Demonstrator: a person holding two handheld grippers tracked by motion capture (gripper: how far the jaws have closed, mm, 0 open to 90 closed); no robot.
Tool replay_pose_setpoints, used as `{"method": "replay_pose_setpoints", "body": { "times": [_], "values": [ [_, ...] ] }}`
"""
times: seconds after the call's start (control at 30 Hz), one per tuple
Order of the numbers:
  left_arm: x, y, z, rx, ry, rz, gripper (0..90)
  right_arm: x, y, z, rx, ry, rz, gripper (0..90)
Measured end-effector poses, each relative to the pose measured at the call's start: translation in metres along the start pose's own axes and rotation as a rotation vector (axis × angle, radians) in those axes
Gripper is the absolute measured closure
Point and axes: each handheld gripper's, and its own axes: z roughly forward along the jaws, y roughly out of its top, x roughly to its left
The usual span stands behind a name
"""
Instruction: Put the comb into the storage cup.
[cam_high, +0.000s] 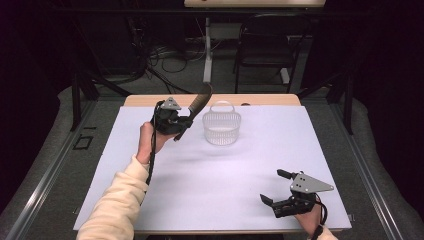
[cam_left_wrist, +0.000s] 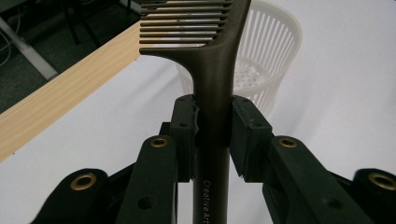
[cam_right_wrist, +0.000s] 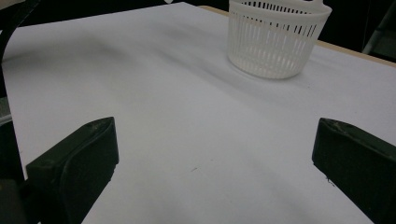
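- Left tongs (cam_high: 186, 121): upper left of centre in the high view, lifted off the counter (cam_high: 220, 175); clenched on the handle of a comb.
- Comb (cam_high: 199, 100): dark bronze-brown with a long handle; rises aslant from the jaws toward the upper right, its tip over the rim of the basket. In the left gripper view the pads (cam_left_wrist: 184, 126) press the handle (cam_left_wrist: 215, 107) from both sides, with the teeth (cam_left_wrist: 184, 23) at the top edge of the frame. The low grip on the handle leaves the toothed end free, apparently so it can go into the basket first.
- Basket (cam_high: 221, 129): white slotted plastic with a hoop handle; stands upright at upper centre and appears empty; judged the comb's destination.
- Right tongs (cam_high: 282, 187): lower right of the high view, resting on or just above the counter; released, with the jaws standing wide apart on bare surface in the right gripper view. Parked well clear, likely to leave the path to the basket (cam_right_wrist: 278, 37) open.
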Motion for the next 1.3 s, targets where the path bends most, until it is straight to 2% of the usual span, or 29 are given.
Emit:
{"method": "replay_pose_setpoints", "body": {
  "times": [0.93,1.3],
  "values": [
    [0.001,0.018,0.008,-0.033,0.020,-0.012,72.2,0.000,0.000,0.000,0.003,-0.004,0.000,0.1],
    [0.003,0.022,0.009,-0.063,0.029,-0.035,72.2,-0.001,0.000,0.000,-0.001,-0.001,0.003,0.1]
  ]
}}
